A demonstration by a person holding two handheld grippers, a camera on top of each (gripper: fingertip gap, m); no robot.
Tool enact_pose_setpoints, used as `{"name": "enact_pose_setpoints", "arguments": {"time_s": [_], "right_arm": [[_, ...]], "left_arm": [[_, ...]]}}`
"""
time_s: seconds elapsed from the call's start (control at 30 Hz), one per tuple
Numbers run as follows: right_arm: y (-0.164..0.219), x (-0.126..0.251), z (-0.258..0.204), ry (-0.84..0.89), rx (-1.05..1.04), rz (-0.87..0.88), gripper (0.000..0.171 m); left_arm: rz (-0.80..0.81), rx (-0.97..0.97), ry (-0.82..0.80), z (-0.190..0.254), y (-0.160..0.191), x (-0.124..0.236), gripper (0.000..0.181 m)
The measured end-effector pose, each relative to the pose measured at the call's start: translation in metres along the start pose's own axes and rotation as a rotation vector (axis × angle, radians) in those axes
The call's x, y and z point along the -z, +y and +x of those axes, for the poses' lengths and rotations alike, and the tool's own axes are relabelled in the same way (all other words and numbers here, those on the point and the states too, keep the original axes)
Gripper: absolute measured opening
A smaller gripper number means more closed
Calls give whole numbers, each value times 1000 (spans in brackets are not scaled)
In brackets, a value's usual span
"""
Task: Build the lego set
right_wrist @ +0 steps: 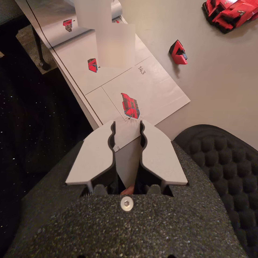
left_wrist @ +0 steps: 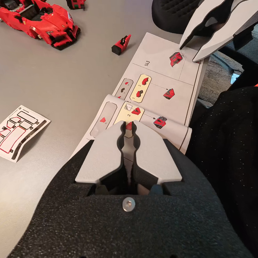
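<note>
An open instruction booklet [left_wrist: 160, 78] lies at the grey table's [left_wrist: 69, 78] near edge; it also shows in the right wrist view [right_wrist: 153, 86]. My left gripper [left_wrist: 128, 122] is nearly shut, with a thin slit between its tips, and sits over a curled page. I cannot tell if it pinches the page. My right gripper [right_wrist: 127, 122] is open and empty over the booklet's corner, by a printed red model; it also shows in the left wrist view [left_wrist: 188, 54]. A small red and black sub-assembly [left_wrist: 121, 44] [right_wrist: 178, 53] lies beside the booklet. The red car [left_wrist: 41, 23] [right_wrist: 230, 15] stands farther back.
A sticker sheet [left_wrist: 21, 132] lies curled at the left. Another red and black piece [left_wrist: 76, 4] sits at the far edge. A black mesh chair [right_wrist: 223, 160] [left_wrist: 174, 14] stands off the table's edge. A person's dark clothing [left_wrist: 223, 139] is beside the booklet. There is about 20 centimeters between the tips of the two grippers. Both grippers' tips are roughly 20 centimeters from the red car [right_wrist: 230, 15]. It turns up in the left wrist view [left_wrist: 71, 24] as well.
</note>
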State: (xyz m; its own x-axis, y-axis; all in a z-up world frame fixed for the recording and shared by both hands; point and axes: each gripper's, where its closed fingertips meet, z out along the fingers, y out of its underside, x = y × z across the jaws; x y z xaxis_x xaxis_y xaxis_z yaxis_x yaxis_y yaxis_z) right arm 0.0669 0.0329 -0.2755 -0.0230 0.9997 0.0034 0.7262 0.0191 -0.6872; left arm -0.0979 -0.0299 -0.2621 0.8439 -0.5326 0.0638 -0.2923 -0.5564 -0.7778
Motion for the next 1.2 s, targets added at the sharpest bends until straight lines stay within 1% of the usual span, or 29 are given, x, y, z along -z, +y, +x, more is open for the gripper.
{"name": "enact_pose_setpoints", "arguments": {"time_s": [0.2,0.23,0.27,0.4,0.47,0.5,0.57,0.67,0.73,0.77,0.83,0.9,0.93,1.07,1.13,1.2], "right_arm": [[0,0,0,1,9,10,34],[0,1,-3,-22,23,5,39],[1,1,-10,-74,43,10,53],[-10,14,-17,-166,31,138,63],[-12,19,-22,-218,17,179,64],[-12,20,-24,-244,20,186,66],[-12,22,-26,-265,23,201,68],[-12,22,-28,-284,22,205,69],[-10,21,-30,-288,40,189,71],[-9,20,-31,-288,52,177,72],[-6,18,-33,-285,74,152,74],[-4,16,-34,-271,99,132,74],[-2,15,-35,-261,114,117,74],[8,4,-37,-189,233,-7,76],[9,1,-38,-151,282,-37,78],[7,-1,-41,-146,275,-42,82]], "left_arm": [[-2,-8,-5,0,0,0,7],[-3,-9,-5,0,0,0,8],[-3,-10,-7,0,0,0,8],[-3,-17,-12,0,0,0,8],[3,-13,-9,0,-1,0,8],[16,-20,-9,1,-2,1,13],[54,-56,-8,5,-9,6,24],[127,-165,18,27,-34,13,30],[146,-237,10,41,-47,8,31],[134,-266,8,46,-48,1,30],[72,-293,-10,46,-40,-17,26],[-21,-249,-33,36,-21,-34,14],[-61,-222,-13,35,-15,-38,9],[-81,-165,44,37,-13,-39,5],[-83,-152,59,38,-13,-39,4],[-83,-149,64,38,-13,-39,3]]}}
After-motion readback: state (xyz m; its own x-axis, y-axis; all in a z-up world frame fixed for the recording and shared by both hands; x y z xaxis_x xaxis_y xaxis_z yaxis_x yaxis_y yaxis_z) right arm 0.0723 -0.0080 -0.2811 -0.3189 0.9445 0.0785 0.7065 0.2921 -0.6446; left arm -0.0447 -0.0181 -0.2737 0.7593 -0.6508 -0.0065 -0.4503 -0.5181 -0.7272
